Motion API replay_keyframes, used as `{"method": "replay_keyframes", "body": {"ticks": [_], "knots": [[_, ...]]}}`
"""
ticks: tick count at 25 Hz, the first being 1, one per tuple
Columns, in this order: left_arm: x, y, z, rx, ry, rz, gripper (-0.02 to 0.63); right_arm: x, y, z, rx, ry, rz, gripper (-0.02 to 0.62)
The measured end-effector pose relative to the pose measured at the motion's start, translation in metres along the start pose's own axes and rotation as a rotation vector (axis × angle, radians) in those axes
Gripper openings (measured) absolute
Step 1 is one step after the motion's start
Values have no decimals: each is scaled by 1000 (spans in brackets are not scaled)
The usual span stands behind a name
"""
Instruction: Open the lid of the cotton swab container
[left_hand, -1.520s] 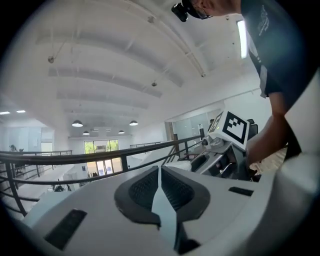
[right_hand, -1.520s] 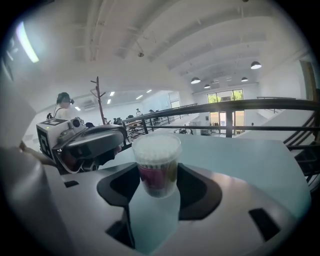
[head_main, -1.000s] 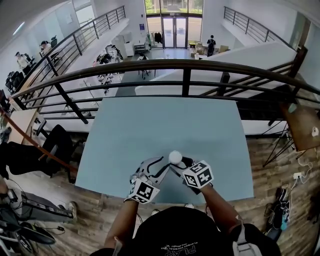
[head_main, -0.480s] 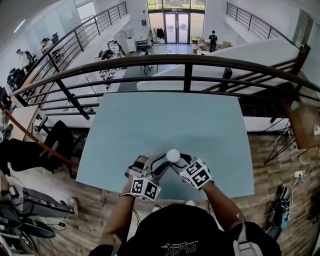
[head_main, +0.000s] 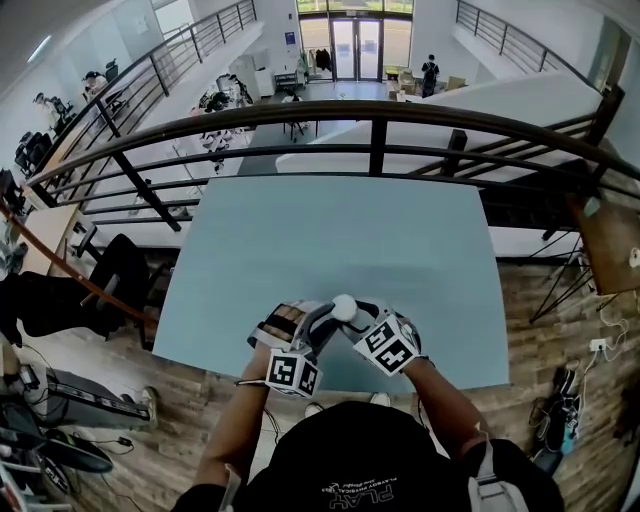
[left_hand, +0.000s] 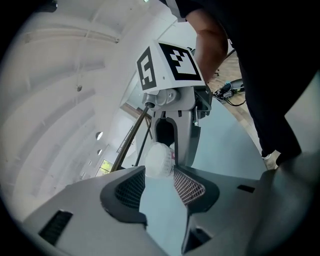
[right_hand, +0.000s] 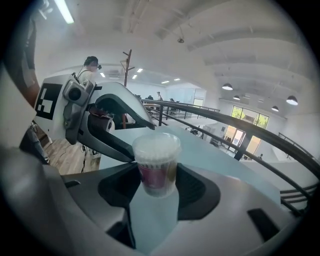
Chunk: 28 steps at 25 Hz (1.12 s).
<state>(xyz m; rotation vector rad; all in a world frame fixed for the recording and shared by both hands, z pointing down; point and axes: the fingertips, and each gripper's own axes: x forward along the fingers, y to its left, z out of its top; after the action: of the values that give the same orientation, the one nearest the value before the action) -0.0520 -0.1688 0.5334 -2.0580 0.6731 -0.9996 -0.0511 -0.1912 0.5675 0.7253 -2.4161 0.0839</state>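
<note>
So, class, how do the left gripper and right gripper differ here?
The right gripper is shut on the cotton swab container; the left gripper is open, its jaws having just been opening, the lid at their tips. The left gripper faces the lid's top; the right gripper faces the container's side. Both meet at one container.

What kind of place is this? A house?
Probably not: it looks like an upper gallery in a big office or workshop building. A table stands by a dark railing, with desks and glass doors on the floor below.
</note>
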Motion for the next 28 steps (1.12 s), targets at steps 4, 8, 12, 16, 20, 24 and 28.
{"method": "replay_keyframes", "body": {"ticks": [4,8,12,16,20,24,28], "knots": [[-2,-2,-3,14,9,0,175,2,3,4,-41,0,-15,229],[-3,-2,-2,13,16,7,173,1,4,6,-73,-1,-26,227],[-3,-4,0,3,17,9,173,0,6,4,-85,-6,-31,224],[-4,-6,0,-6,19,3,173,1,7,2,-87,-3,-27,224],[-6,-8,-1,-13,16,-2,173,2,11,2,-95,-2,-20,224],[-10,-10,-1,-16,15,-9,164,3,15,0,-104,6,-3,224],[-14,-12,0,-4,23,-8,144,3,18,1,-116,13,4,224]]}}
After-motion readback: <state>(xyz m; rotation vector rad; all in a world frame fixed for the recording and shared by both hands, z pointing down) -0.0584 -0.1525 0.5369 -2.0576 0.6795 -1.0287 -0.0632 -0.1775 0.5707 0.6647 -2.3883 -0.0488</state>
